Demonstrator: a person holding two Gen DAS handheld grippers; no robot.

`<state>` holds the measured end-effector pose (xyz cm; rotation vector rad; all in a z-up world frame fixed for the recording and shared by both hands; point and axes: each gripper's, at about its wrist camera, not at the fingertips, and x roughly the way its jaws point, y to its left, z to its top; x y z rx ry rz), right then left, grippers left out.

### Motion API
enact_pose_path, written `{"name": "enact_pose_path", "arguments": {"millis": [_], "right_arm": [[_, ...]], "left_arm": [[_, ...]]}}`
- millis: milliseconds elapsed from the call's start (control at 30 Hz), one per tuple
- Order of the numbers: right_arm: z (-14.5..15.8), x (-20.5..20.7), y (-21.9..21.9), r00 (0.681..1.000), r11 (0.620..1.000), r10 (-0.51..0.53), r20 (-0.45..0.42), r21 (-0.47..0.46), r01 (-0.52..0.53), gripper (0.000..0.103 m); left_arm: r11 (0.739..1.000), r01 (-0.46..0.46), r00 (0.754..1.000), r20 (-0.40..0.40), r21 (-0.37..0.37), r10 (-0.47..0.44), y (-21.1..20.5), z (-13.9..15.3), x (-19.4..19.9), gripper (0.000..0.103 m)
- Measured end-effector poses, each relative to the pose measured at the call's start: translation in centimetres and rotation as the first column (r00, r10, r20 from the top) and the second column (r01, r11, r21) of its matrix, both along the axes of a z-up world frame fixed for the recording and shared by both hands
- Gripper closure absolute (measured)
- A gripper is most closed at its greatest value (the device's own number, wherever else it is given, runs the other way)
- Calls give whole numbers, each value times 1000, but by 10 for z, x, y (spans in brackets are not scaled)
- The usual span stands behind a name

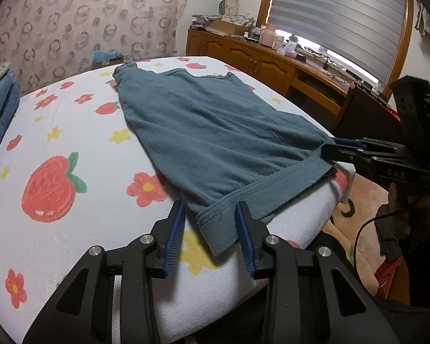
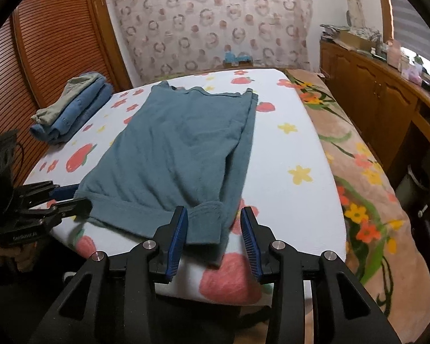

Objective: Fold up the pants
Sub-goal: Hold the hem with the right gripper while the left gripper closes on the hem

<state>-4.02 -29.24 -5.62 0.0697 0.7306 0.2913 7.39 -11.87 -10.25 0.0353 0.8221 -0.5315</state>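
The pants [image 1: 212, 140] are spread flat on the bed [image 1: 80, 209], their long axis running away from both tongs toward the far end; the near hem hangs at the bed's front edge; the left gripper [image 1: 210, 236] is set astride the hem's left corner, jaws parted, pads not pressing; the right gripper [image 2: 215, 239] straddles the right corner likewise, released; both lie equally near; no containers are seen; folded jeans [image 2: 71, 111] are stacked far left.

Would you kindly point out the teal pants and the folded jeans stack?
teal pants [image 2: 180, 149]: right wrist view, middle of the fabric.
folded jeans stack [image 2: 80, 109]: right wrist view, top denim layer.
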Motion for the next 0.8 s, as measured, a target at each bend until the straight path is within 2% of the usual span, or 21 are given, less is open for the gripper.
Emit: {"name": "enact_pose_path", "arguments": {"millis": [167, 500, 633, 800], "right_arm": [[-7, 1, 3, 1000, 1000, -8, -23, -16, 8, 63], [-10, 1, -1, 1000, 1000, 15, -14, 19, -14, 63], [-11, 1, 1, 999, 999, 38, -10, 37, -38, 72], [-13, 1, -2, 999, 996, 53, -2, 73, -53, 87]], "left_arm": [[1000, 0, 1000, 4, 0, 0, 2, 0, 0, 66], [1000, -4, 1000, 11, 6, 4, 2, 1, -1, 66], [1000, -1, 1000, 18, 8, 1, 1, 1, -2, 66], [1000, -1, 1000, 15, 7, 1, 0, 1, -3, 66]]}}
